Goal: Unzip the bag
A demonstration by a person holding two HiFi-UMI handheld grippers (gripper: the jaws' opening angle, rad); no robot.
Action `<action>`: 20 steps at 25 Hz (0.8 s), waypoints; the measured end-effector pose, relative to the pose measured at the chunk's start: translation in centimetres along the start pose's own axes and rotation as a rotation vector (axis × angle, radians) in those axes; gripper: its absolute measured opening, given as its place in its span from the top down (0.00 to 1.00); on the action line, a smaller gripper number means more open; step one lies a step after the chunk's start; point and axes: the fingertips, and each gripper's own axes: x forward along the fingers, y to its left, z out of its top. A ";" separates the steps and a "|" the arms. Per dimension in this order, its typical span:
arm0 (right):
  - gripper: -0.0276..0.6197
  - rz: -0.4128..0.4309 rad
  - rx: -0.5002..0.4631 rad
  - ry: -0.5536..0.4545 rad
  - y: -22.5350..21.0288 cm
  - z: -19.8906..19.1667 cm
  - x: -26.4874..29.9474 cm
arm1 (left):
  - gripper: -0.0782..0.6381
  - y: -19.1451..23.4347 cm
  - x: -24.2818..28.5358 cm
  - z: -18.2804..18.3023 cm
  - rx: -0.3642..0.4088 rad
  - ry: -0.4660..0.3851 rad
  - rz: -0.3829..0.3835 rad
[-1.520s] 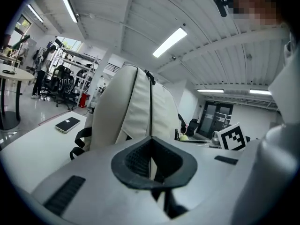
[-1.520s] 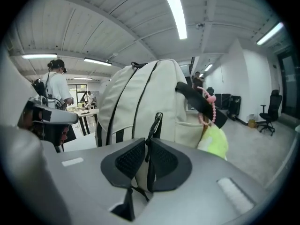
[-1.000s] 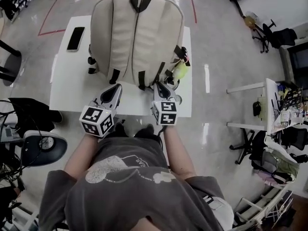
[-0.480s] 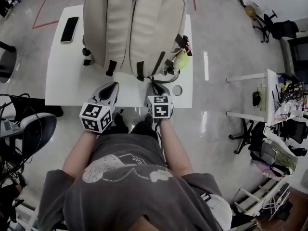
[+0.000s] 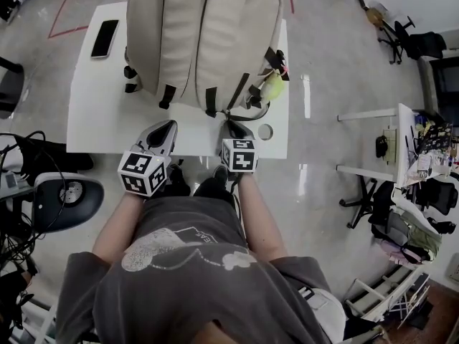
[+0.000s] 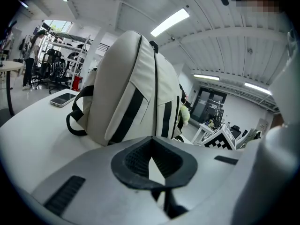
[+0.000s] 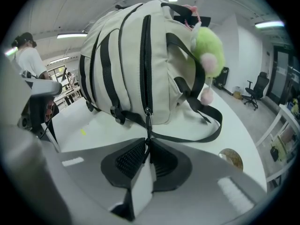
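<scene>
A cream backpack [image 5: 204, 34] with black straps lies on the white table [image 5: 100, 113]. In the right gripper view the backpack [image 7: 136, 60] fills the middle, its black zipper running up the centre with the slider at the near, low end. My right gripper [image 5: 235, 129] is shut on the zipper pull [image 7: 148, 121], which runs straight into the gripper's [image 7: 148, 142] pads. My left gripper [image 5: 163, 127] hovers over the table's front edge, just short of the bag's base. It [image 6: 151, 139] is shut with nothing in it, and the backpack [image 6: 126, 93] rises beyond it.
A phone [image 5: 104, 38] lies at the table's left side. A green plush charm [image 5: 271, 88] hangs at the bag's right, above a small round disc [image 5: 265, 132]. A loose black strap [image 7: 206, 125] loops on the table. Chairs and desks stand around.
Both grippers sit slightly farther back from the bag's base than a second ago. The right one still holds the pull. The head view has shifted a little.
</scene>
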 end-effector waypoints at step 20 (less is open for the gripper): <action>0.91 0.001 0.036 -0.101 -2.5 2.1 -5.2 | 0.88 -0.7 -0.1 0.2 -0.001 -0.007 -0.009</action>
